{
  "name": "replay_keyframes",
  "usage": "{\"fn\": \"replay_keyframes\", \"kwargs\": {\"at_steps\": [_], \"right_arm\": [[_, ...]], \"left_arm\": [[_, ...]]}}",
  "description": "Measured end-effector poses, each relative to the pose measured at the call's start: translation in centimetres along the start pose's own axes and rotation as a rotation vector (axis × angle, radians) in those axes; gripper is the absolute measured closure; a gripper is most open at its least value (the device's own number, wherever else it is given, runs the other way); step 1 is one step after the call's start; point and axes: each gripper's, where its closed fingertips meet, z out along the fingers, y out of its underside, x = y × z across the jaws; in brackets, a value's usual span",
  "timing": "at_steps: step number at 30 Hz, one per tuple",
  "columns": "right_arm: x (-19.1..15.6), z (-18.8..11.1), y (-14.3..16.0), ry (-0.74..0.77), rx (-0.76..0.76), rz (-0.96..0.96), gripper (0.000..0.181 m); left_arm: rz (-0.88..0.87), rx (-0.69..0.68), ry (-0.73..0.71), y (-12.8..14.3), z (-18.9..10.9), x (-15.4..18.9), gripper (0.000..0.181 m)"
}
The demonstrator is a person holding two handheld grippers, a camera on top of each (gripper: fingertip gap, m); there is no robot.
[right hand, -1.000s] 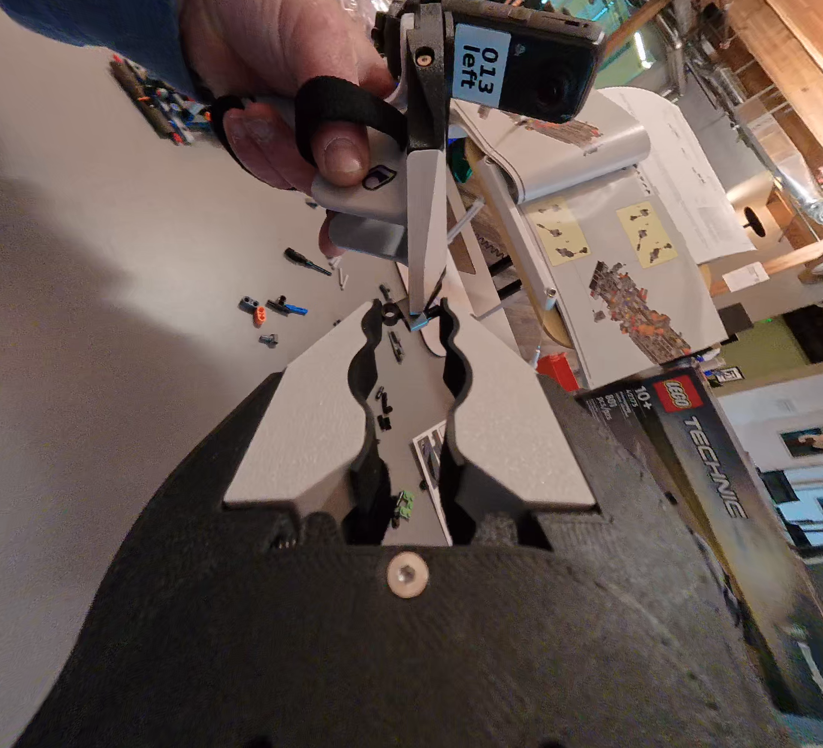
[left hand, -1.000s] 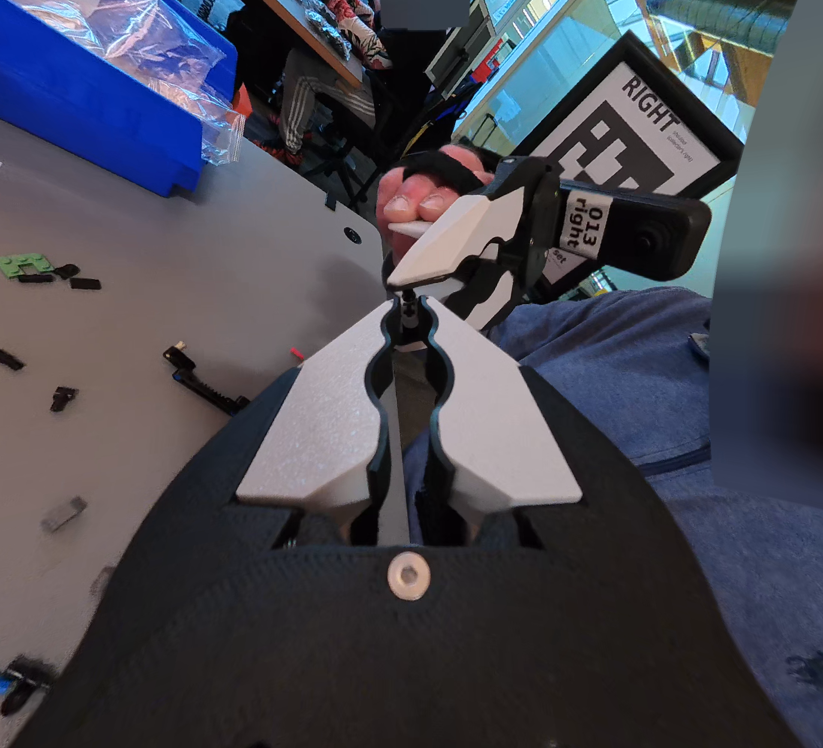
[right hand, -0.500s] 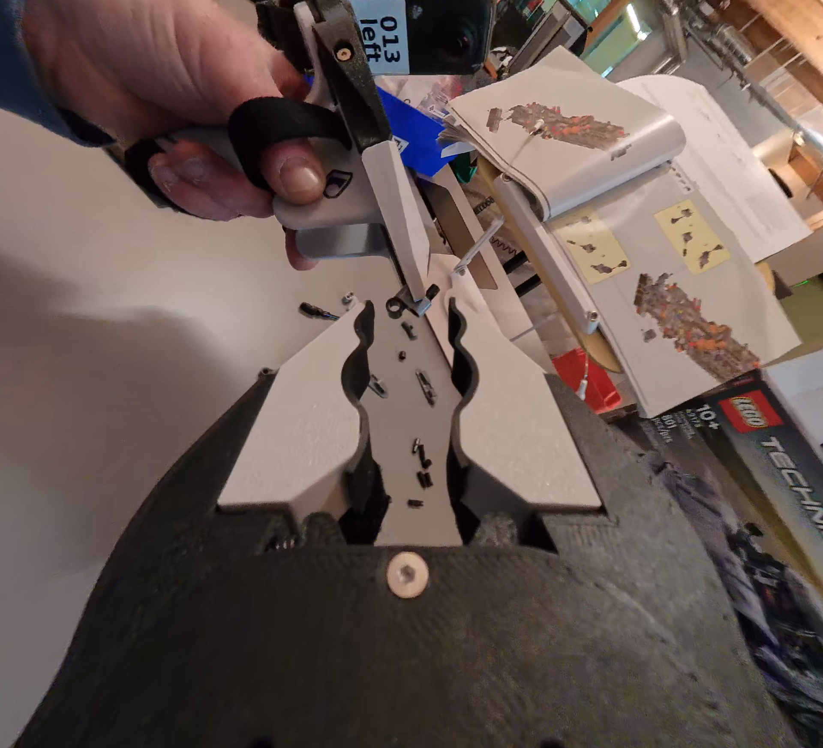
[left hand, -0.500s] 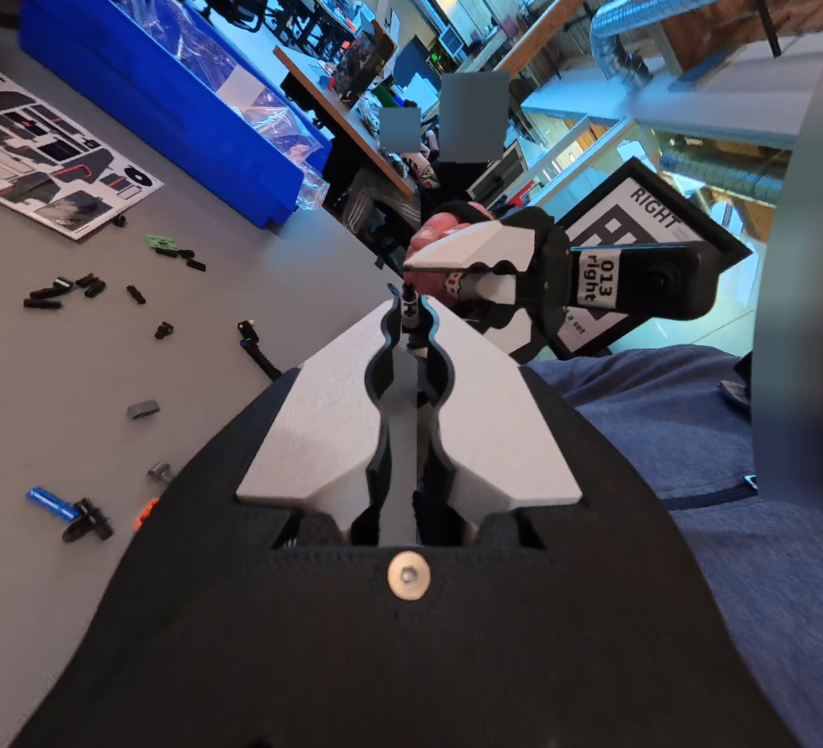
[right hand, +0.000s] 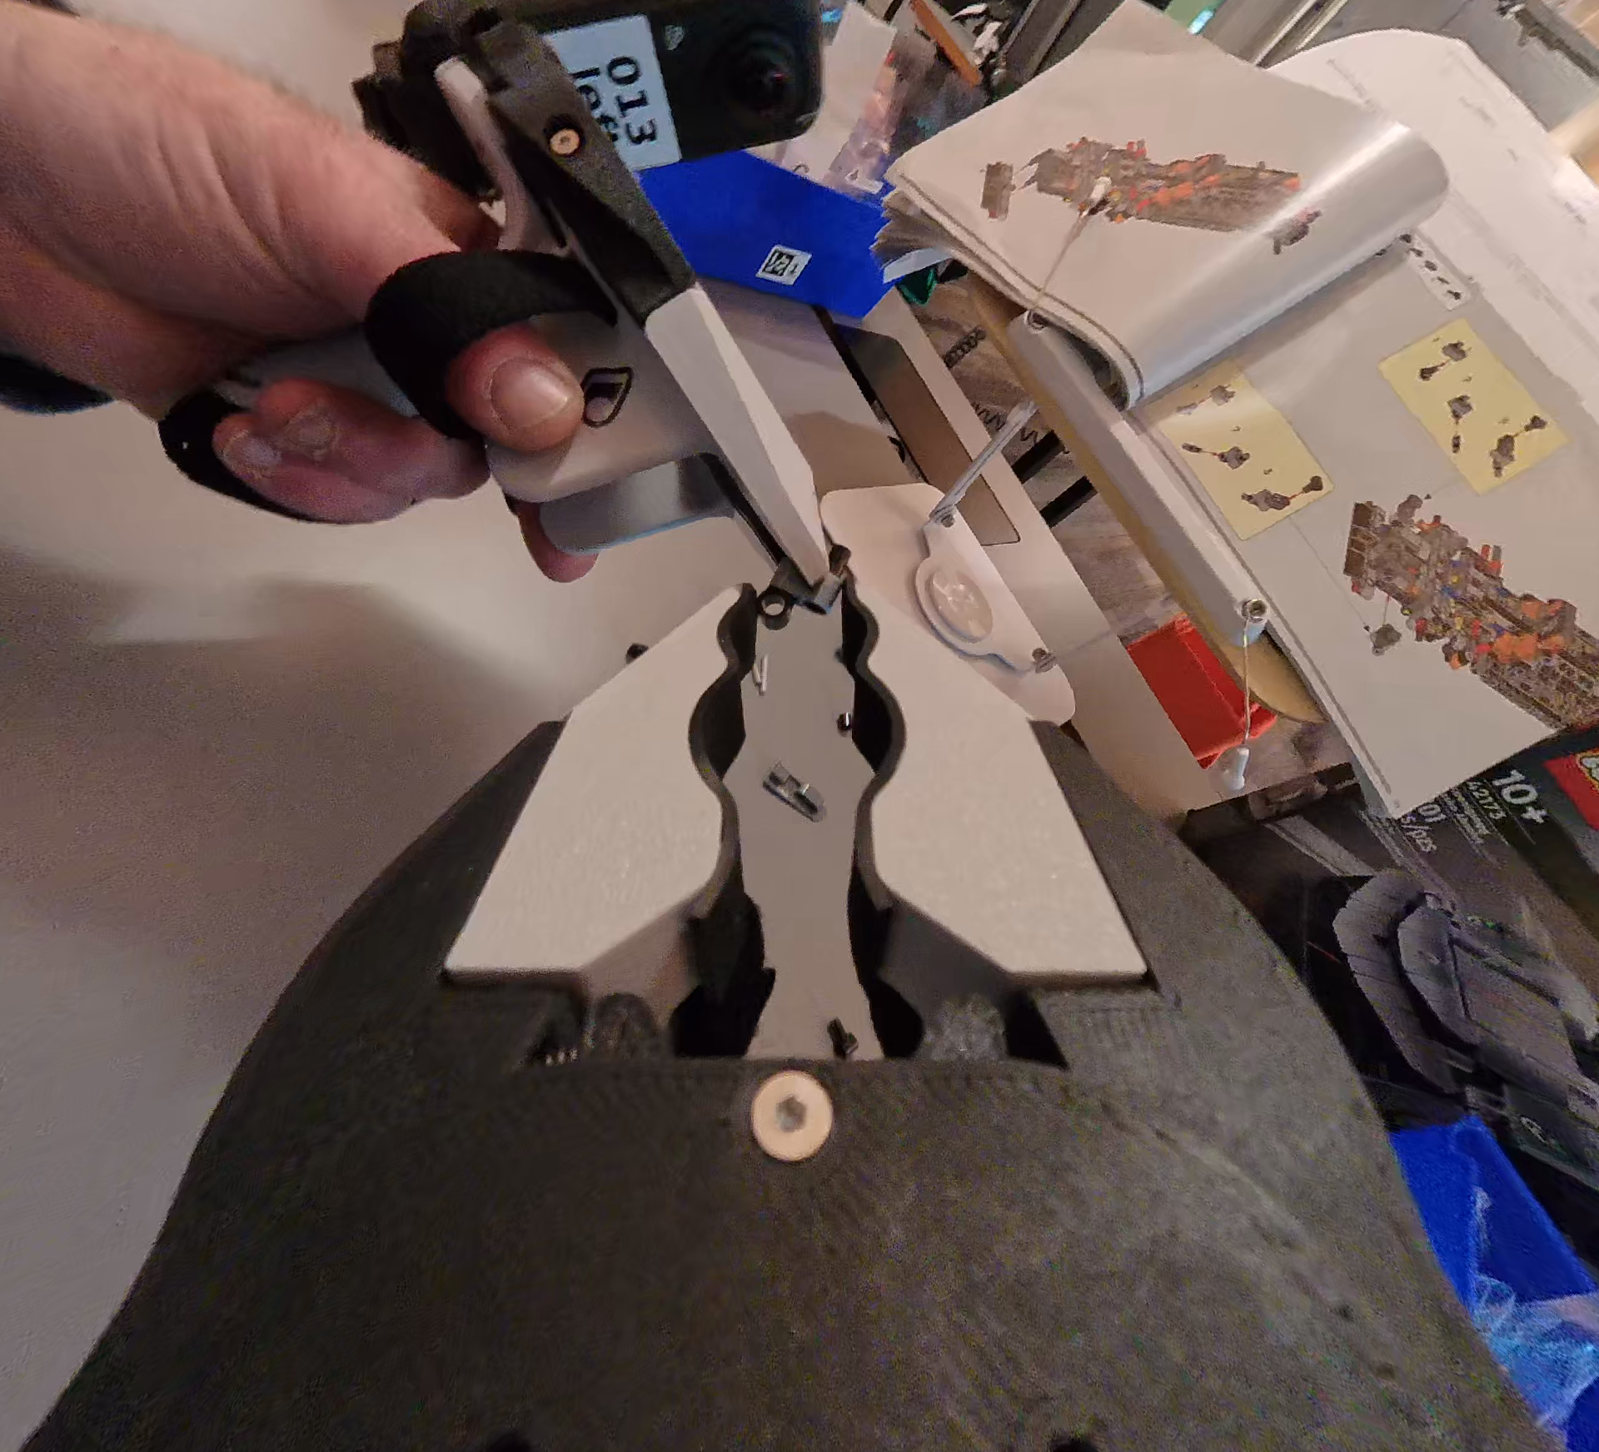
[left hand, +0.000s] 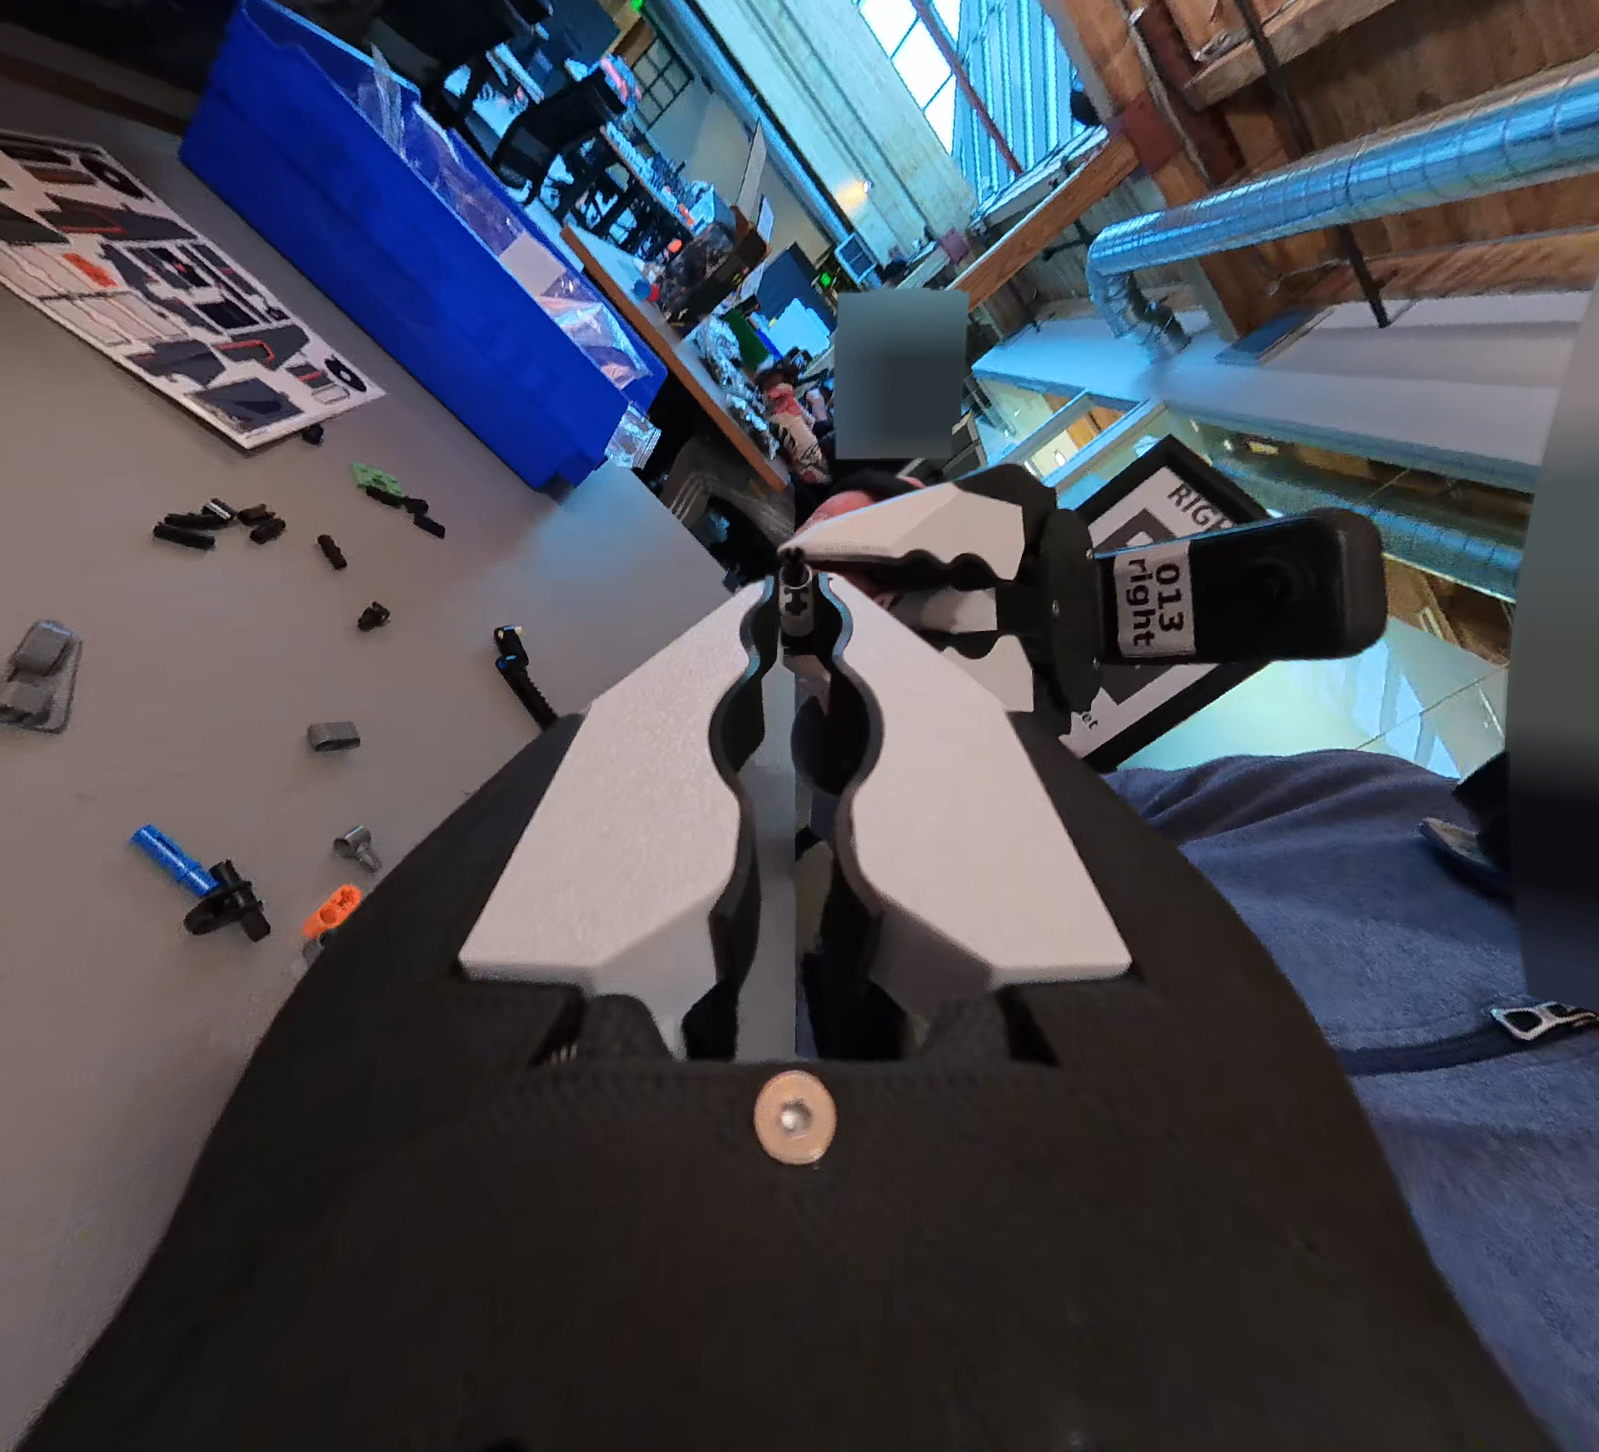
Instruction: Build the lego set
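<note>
I have the grey table (left hand: 216,675) tilted further out of the left wrist view than 1 second ago, with more ceiling and window showing, so both tools have swung upward while staying tip to tip. That tells me the join is being worked in the air, not on the surface. The open instruction booklet (right hand: 1211,182) leans on its stand in the right wrist view, glossy and curled at the fold. The blue bin (left hand: 415,260) sits beyond the matte table.

My left gripper (left hand: 794,613) is nearly closed, pinching a small black connector piece (left hand: 796,608) with a cross-shaped hole. My right gripper (right hand: 792,604) is also nearly closed at the tips, apparently nipping the same little assembly (right hand: 800,589), though blur hides the contact. Loose pins (left hand: 216,528) lie scattered, hard and shiny.
</note>
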Motion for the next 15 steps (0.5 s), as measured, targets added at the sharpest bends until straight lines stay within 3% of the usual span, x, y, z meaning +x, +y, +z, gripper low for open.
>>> {"fn": "replay_keyframes", "kwargs": {"at_steps": [2,7,15], "right_arm": [[0.6,-0.1,-0.8,0.052,0.029,0.01,0.154],[0.9,0.4,-1.9,0.07,0.03,0.01,0.167],[0.7,2.2,-2.4,0.092,-0.011,-0.03,0.17]], "left_arm": [[0.006,0.044,0.015,-1.0,-0.6,0.1,0.176],[-0.017,0.1,0.074,-3.2,-1.9,0.7,0.176],[-0.047,0.137,0.091,-3.4,-2.6,0.5,0.176]]}}
